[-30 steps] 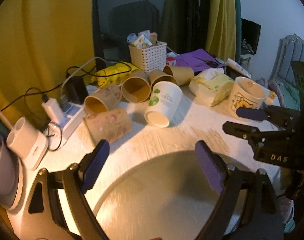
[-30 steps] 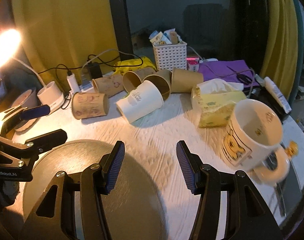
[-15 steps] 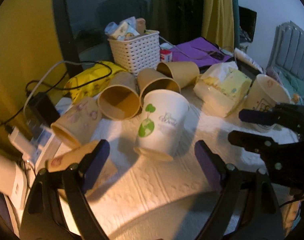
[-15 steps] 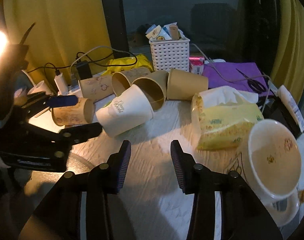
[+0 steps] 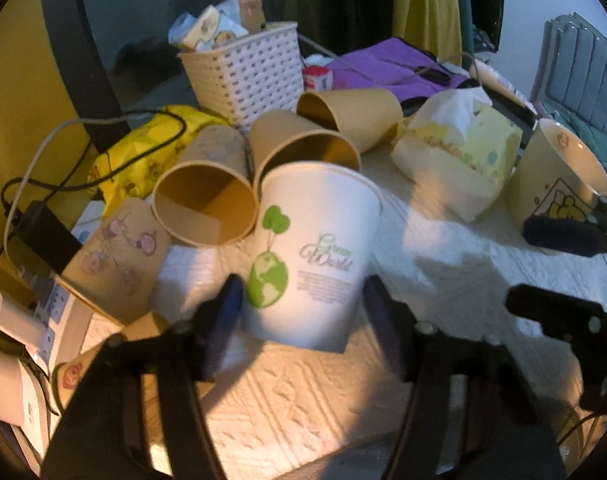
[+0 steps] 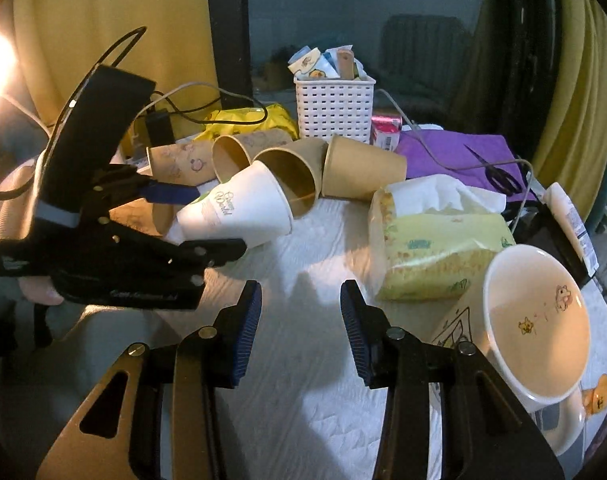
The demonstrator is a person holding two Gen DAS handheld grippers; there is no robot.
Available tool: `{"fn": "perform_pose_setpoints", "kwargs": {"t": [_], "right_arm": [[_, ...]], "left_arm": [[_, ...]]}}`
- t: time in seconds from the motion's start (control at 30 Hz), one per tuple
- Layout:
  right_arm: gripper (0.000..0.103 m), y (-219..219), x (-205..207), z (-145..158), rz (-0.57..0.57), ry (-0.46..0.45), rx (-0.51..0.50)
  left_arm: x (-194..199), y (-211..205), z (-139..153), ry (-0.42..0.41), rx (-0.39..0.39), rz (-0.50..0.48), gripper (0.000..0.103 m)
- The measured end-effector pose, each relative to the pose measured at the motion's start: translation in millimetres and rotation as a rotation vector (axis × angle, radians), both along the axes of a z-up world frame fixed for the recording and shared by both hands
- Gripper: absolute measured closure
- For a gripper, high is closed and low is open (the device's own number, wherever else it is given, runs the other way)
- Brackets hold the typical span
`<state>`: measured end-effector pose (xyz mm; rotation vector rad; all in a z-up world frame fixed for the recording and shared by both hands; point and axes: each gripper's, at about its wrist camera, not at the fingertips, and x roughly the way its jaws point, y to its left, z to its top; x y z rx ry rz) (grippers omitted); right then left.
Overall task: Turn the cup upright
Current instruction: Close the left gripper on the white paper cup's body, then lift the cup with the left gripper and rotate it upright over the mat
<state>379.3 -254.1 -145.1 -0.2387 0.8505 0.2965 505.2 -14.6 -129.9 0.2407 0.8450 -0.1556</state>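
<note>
**White cup between my left fingers**

On the left lie brown paper cups [image 5: 205, 204] on their sides, mouths toward me. My left claw [image 5: 303, 316] is spread wide around the white cup [image 5: 311, 256] — one finger on each side, and I cannot tell if they touch it. The cup lies tipped over on the white cloth [image 5: 303, 400], against the brown ones. Further right sits a tissue pack [image 6: 435, 252]. My right claw [image 6: 299, 332] hangs open over the cloth — holding nothing — beside a big mug [image 6: 539, 324].

Brown paper cups [image 5: 207, 200] lie tipped on the worktop [image 6: 315, 264] before a white basket [image 6: 334, 109]; tissue pack [image 6: 439, 244], mug [image 6: 539, 320], purple cloth [image 6: 455, 152] to the right.
</note>
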Motion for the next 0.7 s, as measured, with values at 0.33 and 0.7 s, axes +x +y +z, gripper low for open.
{"fn": "perform_pose_setpoints", "kwargs": {"t": [0.33, 0.7], "right_arm": [[0.059, -1, -32, 22, -0.040, -0.014, 0.011], [0.052, 3, -84, 60, -0.081, -0.034, 0.122]], "left_arm": [[-51, 0, 34, -0.076, -0.059, -0.008, 0.041], [-172, 15, 67, -0.192, -0.107, 0.073, 0.041]]}}
